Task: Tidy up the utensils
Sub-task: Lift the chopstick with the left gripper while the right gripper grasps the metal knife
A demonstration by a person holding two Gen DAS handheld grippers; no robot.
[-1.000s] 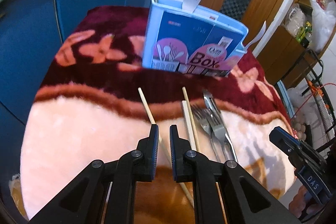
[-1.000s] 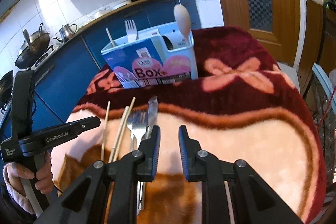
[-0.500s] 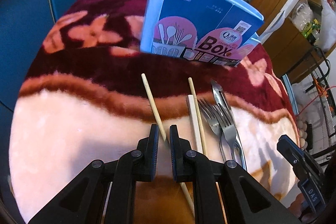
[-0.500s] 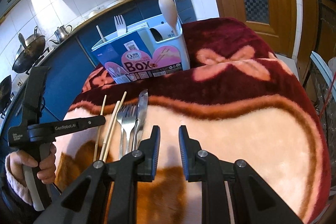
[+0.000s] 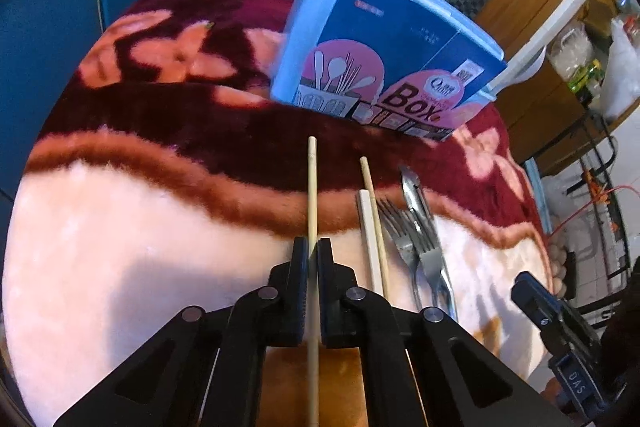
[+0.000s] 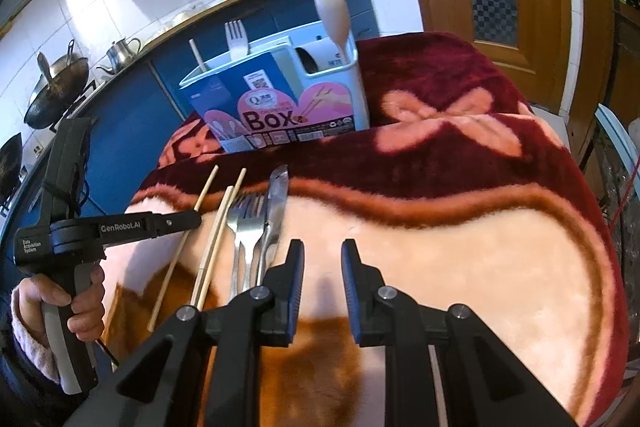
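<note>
Kitchen table under a plush flowered blanket (image 6: pixel 460 247), utensils laid before a blue box (image 6: pixel 276 99).
Left gripper (image 5: pixel 313 251) has just closed its jaws on one chopstick (image 5: pixel 312 187); right gripper (image 6: pixel 319 259) hovers narrowly parted, holding nothing, beside two more chopsticks (image 6: pixel 218 223), forks (image 6: pixel 246 223) and a knife (image 6: pixel 276 203).

Maroon and peach floral blanket (image 5: pixel 120 211)
Blue and pink box (image 5: pixel 384 67); pale wooden chopsticks (image 5: pixel 312 195); silver forks (image 5: pixel 416 247).
</note>
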